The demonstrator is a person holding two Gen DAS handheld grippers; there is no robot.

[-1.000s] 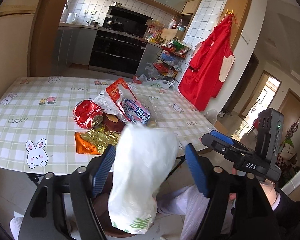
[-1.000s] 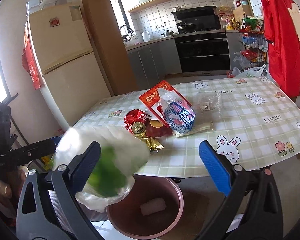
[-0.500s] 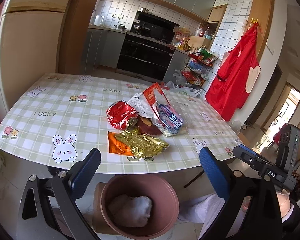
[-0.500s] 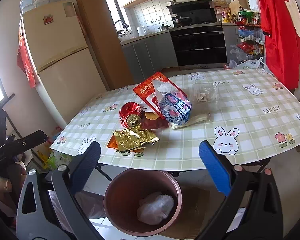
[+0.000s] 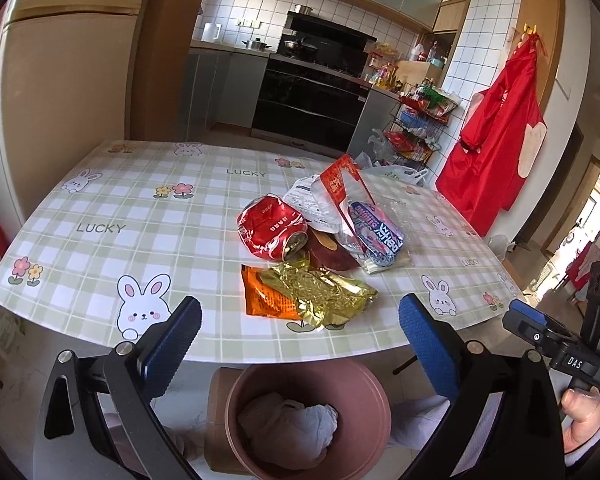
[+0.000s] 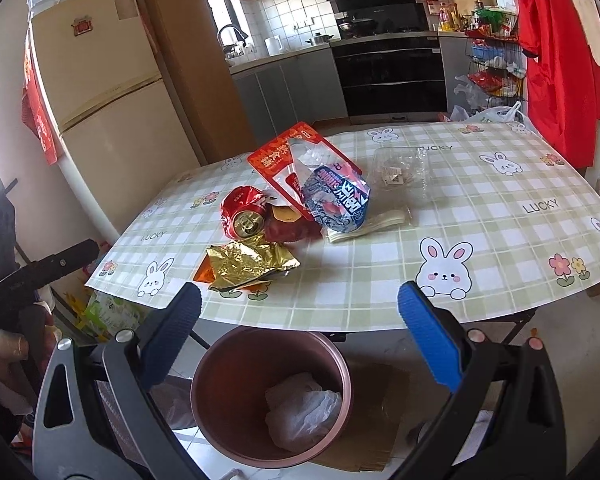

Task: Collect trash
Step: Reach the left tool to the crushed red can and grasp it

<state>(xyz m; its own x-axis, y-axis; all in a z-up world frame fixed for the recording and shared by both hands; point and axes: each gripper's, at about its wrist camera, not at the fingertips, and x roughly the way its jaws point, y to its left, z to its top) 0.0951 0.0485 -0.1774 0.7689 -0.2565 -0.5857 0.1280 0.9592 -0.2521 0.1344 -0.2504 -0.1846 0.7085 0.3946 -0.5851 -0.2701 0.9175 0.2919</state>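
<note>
A pink bin [image 5: 236, 396] [image 6: 340, 364] stands on the floor below the table's near edge, with a crumpled white plastic bag [image 5: 296, 424] [image 6: 300, 410] inside it. On the checked tablecloth lies a heap of trash: a crushed red can [image 5: 270, 228] [image 6: 242, 216], a gold and orange foil wrapper [image 5: 308, 294] [image 6: 246, 262], a blue snack bag [image 5: 376, 232] [image 6: 336, 200] and a red-edged clear packet [image 5: 338, 178] [image 6: 284, 152]. My left gripper [image 5: 298, 340] hangs open over the bin, nothing between its blue pads. My right gripper [image 6: 298, 338] is open and empty too.
A clear plastic tray [image 6: 400, 168] sits further back on the table [image 5: 112, 208]. A fridge [image 6: 108, 92] stands at the left, a wire rack [image 5: 416, 128] and a red garment [image 5: 496, 140] at the right. A person's hand [image 5: 580, 420] holds the other gripper's handle at the lower right.
The white bag that was between my left gripper's jaws has dropped into the bin. Both grippers have sunk a little, and the left has swung so that more of the table shows.
</note>
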